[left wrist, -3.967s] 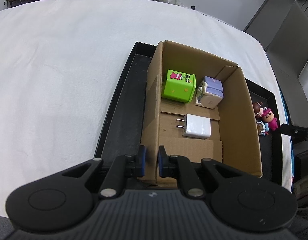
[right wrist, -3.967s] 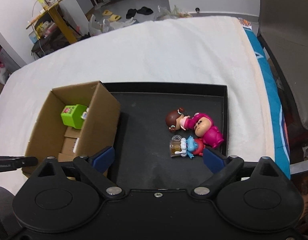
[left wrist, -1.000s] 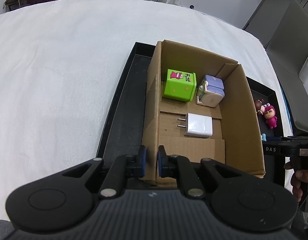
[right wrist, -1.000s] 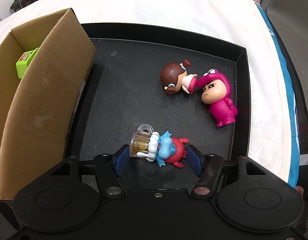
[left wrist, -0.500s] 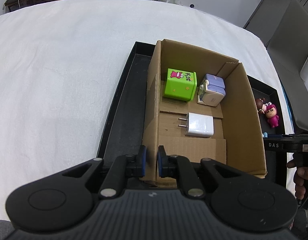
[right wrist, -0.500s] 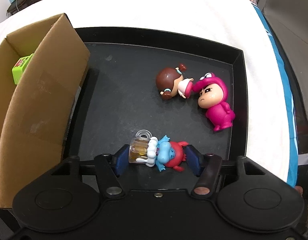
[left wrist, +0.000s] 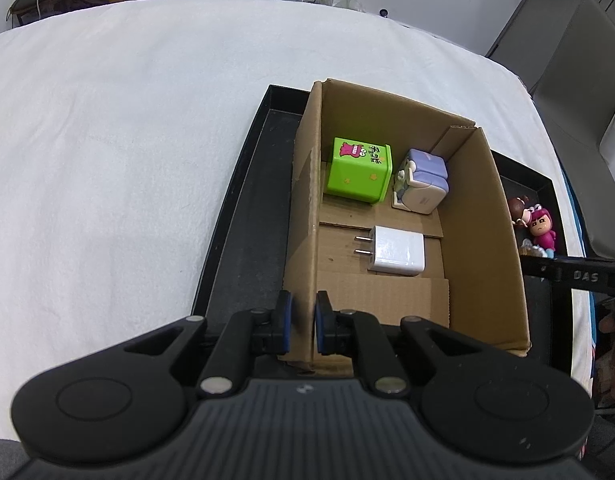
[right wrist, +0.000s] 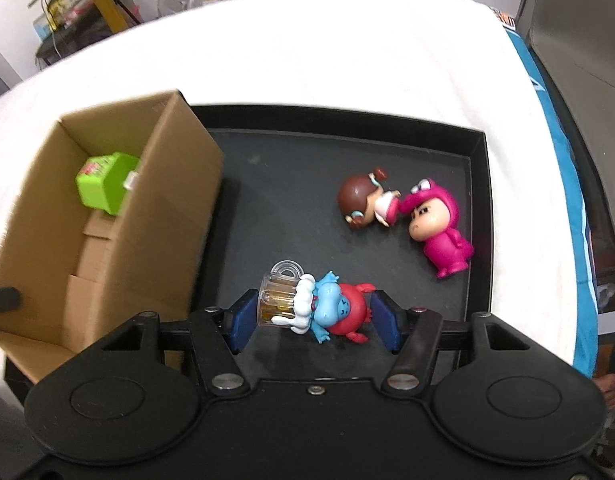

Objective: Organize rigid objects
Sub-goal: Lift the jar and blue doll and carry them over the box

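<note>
My left gripper (left wrist: 301,322) is shut on the near left wall of the cardboard box (left wrist: 303,216), which stands in a black tray (left wrist: 235,216). Inside the box lie a green cube (left wrist: 359,170), a lilac charger (left wrist: 421,186) and a white plug (left wrist: 395,251). My right gripper (right wrist: 313,320) is shut on the blue and red figure with a beer mug (right wrist: 319,306) and holds it just above the tray floor (right wrist: 283,200). A brown-haired doll (right wrist: 365,202) and a pink figure (right wrist: 439,232) lie further back in the tray.
The tray sits on a white cloth-covered table (left wrist: 127,120). The box (right wrist: 119,220) stands left of the held figure in the right wrist view. A grey chair (right wrist: 579,32) stands off the table's right side. The right tool (left wrist: 575,274) shows in the left wrist view.
My right gripper came down around the beer mug figure, closed on it and has lifted it slightly, the view pulling back. My left gripper has kept its hold on the box wall.
</note>
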`<move>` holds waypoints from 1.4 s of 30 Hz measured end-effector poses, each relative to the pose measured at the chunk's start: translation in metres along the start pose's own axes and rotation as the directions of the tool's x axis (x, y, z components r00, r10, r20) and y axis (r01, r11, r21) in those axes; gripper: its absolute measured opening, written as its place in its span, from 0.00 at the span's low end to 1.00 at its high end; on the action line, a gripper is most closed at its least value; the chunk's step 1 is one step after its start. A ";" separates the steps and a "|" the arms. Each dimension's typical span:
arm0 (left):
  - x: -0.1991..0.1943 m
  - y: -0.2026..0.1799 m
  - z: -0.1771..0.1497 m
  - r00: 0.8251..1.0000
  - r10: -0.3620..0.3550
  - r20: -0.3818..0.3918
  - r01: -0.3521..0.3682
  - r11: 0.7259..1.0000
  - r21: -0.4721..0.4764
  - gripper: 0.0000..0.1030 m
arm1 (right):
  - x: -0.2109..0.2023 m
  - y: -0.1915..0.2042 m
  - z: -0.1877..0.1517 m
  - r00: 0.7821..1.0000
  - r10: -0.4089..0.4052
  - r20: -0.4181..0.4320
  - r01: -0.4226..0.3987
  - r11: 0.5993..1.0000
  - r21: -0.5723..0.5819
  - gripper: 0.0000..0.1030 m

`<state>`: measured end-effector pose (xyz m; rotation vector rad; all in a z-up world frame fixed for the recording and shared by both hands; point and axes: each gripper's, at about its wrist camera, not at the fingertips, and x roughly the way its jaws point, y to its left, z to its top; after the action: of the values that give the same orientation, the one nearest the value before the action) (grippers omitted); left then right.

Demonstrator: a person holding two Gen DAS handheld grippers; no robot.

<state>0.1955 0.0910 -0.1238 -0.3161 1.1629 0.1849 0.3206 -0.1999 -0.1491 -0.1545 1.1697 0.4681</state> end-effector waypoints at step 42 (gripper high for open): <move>0.004 0.004 0.014 0.996 -0.033 -0.078 0.035 0.999 0.015 0.11 | -0.079 0.062 0.025 0.935 0.258 0.244 -0.248 0.966 -0.071 0.57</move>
<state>0.2080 0.0996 -0.1230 -0.3304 1.2351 0.1339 0.2906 -0.1578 -0.0597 0.0238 0.9335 0.7179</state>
